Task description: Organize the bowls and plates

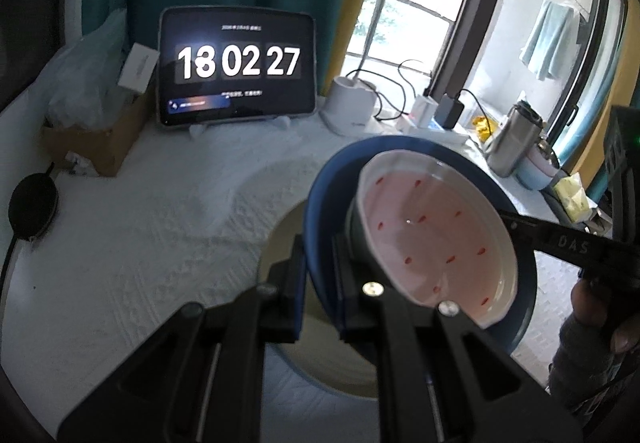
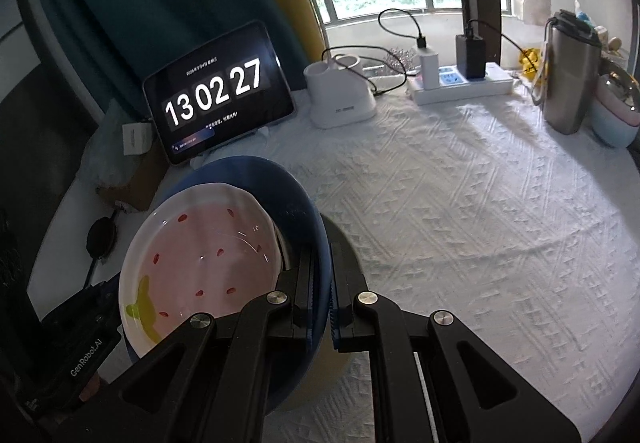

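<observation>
The desk [image 2: 460, 203], under its white textured cloth, fills the middle and right of the right wrist view. Low and left of centre there, a blue bowl [image 2: 280, 183] is lifted clear of the cloth with a pink plate [image 2: 200, 255] dotted with red seeds nested inside it. Beneath them sits a pale round dish [image 1: 288, 239], dark rimmed, seen best at lower centre of the left wrist view.

Each hand-held gripper pinches the blue bowl's rim from opposite sides: the left hand-held gripper [image 1: 318, 275] at lower centre of its own view, the right hand-held gripper [image 2: 322, 295] likewise, both pressed tight on the rim.

I judge this the stacking step: the pair looks ready to go down onto the pale dish, which calls for a level, centred descent before either grip loosens.

The tablet [image 2: 218, 91] at upper left reads 13 02 27; the left tool's body carries "GenRobot.AI", the right's "DAS"
</observation>
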Demonstrator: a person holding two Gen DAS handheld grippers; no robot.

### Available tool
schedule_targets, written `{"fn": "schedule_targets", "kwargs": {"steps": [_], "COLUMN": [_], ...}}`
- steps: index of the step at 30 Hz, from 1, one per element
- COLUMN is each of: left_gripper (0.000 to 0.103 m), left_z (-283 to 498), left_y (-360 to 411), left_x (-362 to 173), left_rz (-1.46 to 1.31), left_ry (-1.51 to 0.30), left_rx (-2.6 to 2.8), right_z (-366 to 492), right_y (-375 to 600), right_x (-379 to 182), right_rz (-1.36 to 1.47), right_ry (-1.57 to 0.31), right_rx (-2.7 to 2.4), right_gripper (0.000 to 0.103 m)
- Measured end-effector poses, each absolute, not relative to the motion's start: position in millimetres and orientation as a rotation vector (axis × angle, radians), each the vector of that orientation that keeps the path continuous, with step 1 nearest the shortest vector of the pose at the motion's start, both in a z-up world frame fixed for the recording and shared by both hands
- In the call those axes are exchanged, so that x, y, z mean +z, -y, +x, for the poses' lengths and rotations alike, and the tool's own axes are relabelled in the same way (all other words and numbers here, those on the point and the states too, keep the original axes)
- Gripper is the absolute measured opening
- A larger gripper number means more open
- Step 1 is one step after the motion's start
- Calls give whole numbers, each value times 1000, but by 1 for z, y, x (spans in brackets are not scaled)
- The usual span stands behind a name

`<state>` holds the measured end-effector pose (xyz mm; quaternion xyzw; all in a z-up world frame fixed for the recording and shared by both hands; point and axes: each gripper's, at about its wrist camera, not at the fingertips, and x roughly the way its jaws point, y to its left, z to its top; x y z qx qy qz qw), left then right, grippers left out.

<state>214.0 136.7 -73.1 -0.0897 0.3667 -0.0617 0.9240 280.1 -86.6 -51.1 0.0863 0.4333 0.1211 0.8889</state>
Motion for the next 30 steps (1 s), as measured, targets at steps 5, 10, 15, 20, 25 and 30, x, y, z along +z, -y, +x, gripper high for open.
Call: {"fn": "schedule_targets", "kwargs": {"steps": [5,10,15,20,25,30], "left_gripper": [10,10,12,13,15,16], "left_z": [217,219,220,219,218,217], "left_y": [-139,-139,-138,-136,-134,-135], "left_x": [-77,-77,-77,-76,-76,-77], "left_rz": [-183,-177,-176,-150,-134,-132], "left_ry": [-762,-761,-760,-747,-734,-725], "left_rx": [-126,-127,-127,-105,-83,-65], "right_z": [285,289,292,291,293,292], "right_y": [81,81,84,85,87,89], "right_x": [-61,-64,-67,-68,-68,-69], "right_rz": [185,190,196,201,213,215], "right_ry": [-925,-932,-942,-936,-937,-939], "right_rx": [251,250,254,258,261,252], "right_gripper": [9,9,10,10,10,19]}}
